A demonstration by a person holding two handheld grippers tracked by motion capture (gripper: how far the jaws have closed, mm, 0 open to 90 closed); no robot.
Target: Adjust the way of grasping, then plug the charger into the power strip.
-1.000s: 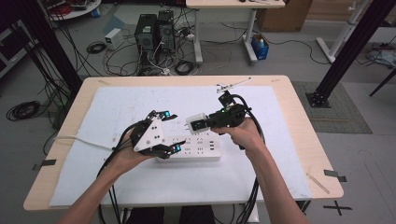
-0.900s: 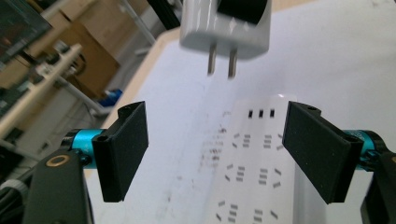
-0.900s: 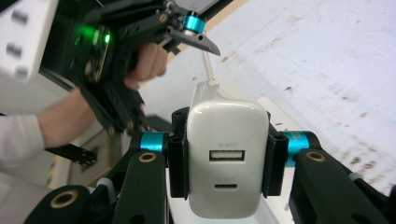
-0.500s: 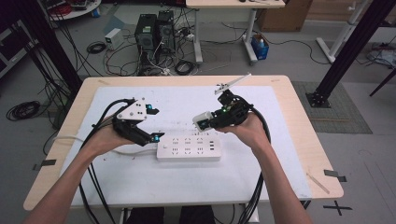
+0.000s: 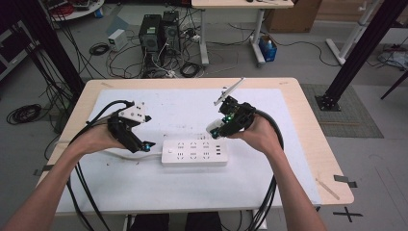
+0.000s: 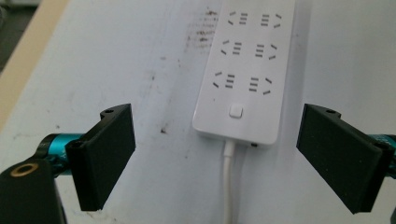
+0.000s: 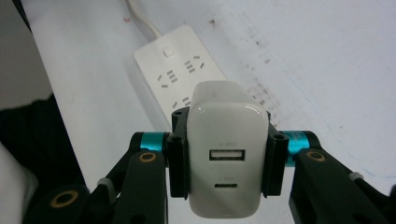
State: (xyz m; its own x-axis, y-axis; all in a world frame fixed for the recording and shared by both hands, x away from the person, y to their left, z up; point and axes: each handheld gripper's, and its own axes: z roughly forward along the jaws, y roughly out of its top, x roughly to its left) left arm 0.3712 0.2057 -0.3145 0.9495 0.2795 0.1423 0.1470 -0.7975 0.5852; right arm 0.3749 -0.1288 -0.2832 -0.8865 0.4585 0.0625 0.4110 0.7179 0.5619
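Gripped firmly between the closed jaws of the right gripper (image 7: 226, 163) is a white, glossy, block-shaped plastic USB charger (image 7: 227, 158), its two ports turned toward that gripper's camera. In the high view the right gripper (image 5: 217, 129) is held just above the right end of a long white plastic power strip (image 5: 194, 152), which lies flat on the white sheet covering the wooden counter (image 5: 308, 120), near the middle and somewhat toward the person's edge. The strip's white cable (image 6: 228, 182) is seen leaving its left end, next to the square switch.

The left gripper (image 5: 139, 132) is held off the left end of the strip, toward the counter's left edge. Its jaws have just been opening and now stand wide apart in the left gripper view, with nothing pressed between them; the strip's switch end (image 6: 236, 112) is seen beyond and between them, lying untouched on the sheet.

The work is judged to be partly done: the charger has been picked up and brought over the strip, and the strip has been let go and lies free. What is left, by this reading, is for the charger's prongs to be lined up with one of the free sockets near the right end and pressed home. Whether the prongs already point down at a socket cannot be told, since they are hidden behind the charger's body. The strip may need to be steadied during pressing, as it is not held now.
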